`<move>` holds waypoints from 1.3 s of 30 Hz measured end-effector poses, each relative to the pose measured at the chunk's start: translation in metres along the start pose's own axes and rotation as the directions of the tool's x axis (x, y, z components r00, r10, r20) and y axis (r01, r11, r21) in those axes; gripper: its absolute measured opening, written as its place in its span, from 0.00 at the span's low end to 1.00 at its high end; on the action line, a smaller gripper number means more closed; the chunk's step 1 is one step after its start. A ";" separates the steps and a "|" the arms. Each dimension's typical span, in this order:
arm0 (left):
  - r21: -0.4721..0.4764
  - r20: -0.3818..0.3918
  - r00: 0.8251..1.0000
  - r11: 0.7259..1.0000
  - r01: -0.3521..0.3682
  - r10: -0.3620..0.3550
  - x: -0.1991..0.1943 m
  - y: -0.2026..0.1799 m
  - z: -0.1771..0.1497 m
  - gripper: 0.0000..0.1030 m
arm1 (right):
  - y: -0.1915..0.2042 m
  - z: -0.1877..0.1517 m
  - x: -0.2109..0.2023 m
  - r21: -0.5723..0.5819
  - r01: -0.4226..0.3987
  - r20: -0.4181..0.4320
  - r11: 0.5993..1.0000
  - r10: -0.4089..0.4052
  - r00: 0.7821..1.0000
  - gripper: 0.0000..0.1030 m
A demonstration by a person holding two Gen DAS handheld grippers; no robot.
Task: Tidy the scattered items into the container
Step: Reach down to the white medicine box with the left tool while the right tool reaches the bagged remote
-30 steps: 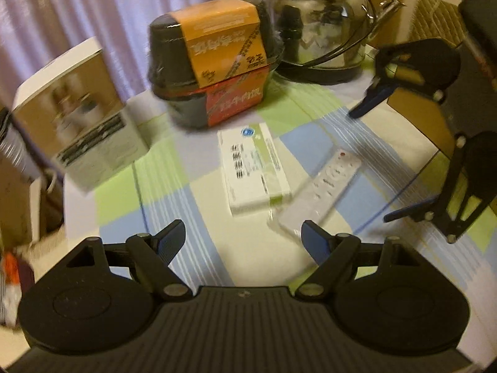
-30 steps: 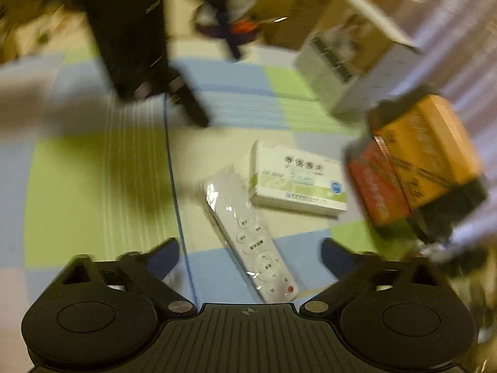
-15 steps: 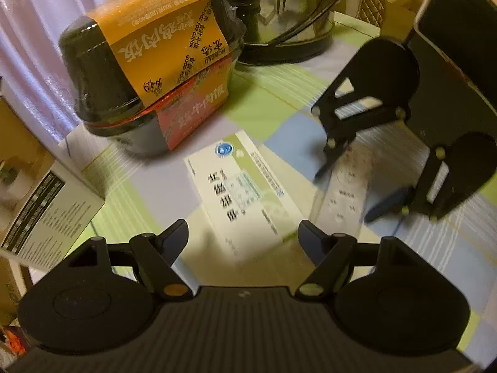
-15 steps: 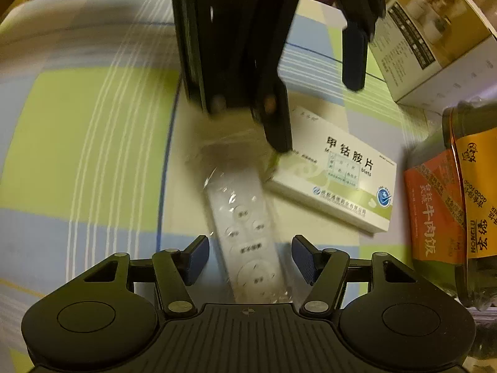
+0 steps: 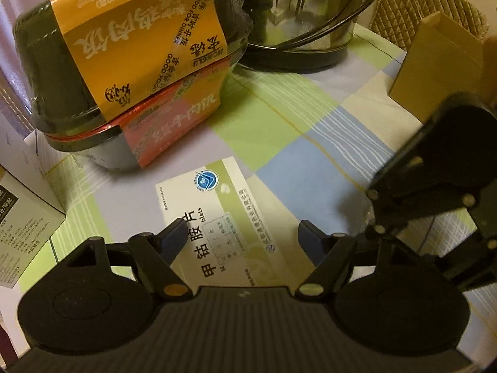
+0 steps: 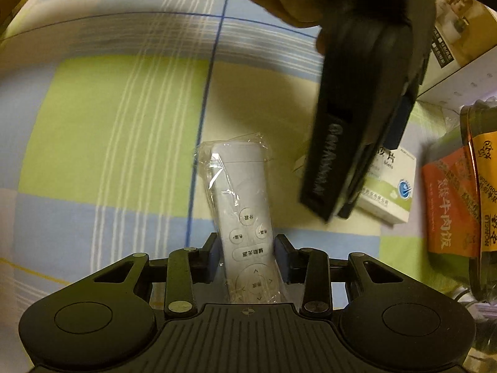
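In the right wrist view, the right gripper (image 6: 247, 259) is closing its two blue-padded fingers (image 6: 281, 256) on the white remote control wrapped in clear plastic film (image 6: 240, 205), which is lying at the lower centre of the frame on the checked green, blue and cream tablecloth (image 6: 102, 118). The pads are pressing the remote's long sides near its button end, probably because the narrow width fits the jaws and a side grip keeps the slippery film from sliding. The remote appears to be resting on the cloth, not yet lifted.

In the left wrist view, the left gripper (image 5: 242, 237) is hanging spread wide and holding nothing, its fingers straddling the flat white and green medicine box printed with Chinese characters (image 5: 217, 217) at the lower centre. The tips seem to be just above or beside the box's long edges; contact cannot be confirmed. That placement suggests it is lining up for a grasp across the box's width.

The stack of two black instant-meal bowls with orange and red sleeves (image 5: 136, 71) is filling the upper left, and the glass kettle with a dark base (image 5: 298, 28) is standing at the upper centre. A tan cardboard box (image 5: 435, 68) at the upper right may be the container, though its opening is not showing.
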State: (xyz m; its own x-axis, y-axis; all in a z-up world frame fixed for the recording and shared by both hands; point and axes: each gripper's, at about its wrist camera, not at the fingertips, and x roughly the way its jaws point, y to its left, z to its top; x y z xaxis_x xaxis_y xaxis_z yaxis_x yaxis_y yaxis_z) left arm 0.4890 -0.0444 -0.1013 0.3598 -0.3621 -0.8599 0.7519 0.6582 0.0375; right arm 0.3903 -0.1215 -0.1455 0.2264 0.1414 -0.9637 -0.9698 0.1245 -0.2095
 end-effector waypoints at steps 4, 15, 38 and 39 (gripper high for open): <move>0.027 -0.014 0.999 0.999 -0.045 0.045 0.000 0.001 0.000 0.55 | 0.003 -0.004 0.000 0.011 0.002 -0.005 1.000 -0.002 1.000 0.39; -0.018 -0.062 0.994 0.995 -0.094 0.093 0.019 0.008 0.003 0.72 | 0.005 -0.004 -0.007 0.040 -0.004 0.009 0.999 0.004 1.000 0.39; 0.038 -0.078 0.991 0.993 -0.109 0.111 -0.088 -0.111 -0.173 0.68 | 0.110 -0.003 -0.060 0.367 -0.065 0.030 0.928 0.058 0.998 0.83; 0.029 -0.072 0.991 0.993 -0.112 0.114 -0.090 -0.113 -0.175 0.69 | 0.112 -0.003 -0.062 0.362 -0.056 0.052 0.931 0.040 0.998 0.85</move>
State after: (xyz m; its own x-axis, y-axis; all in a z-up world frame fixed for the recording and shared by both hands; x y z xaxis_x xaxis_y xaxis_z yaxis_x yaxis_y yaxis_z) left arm 0.2749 0.0297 -0.1172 0.4029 -0.2363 -0.8842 0.7227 0.6750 0.1489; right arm 0.2678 -0.1193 -0.1095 0.1920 0.1972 -0.9614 -0.8826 0.4630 -0.0813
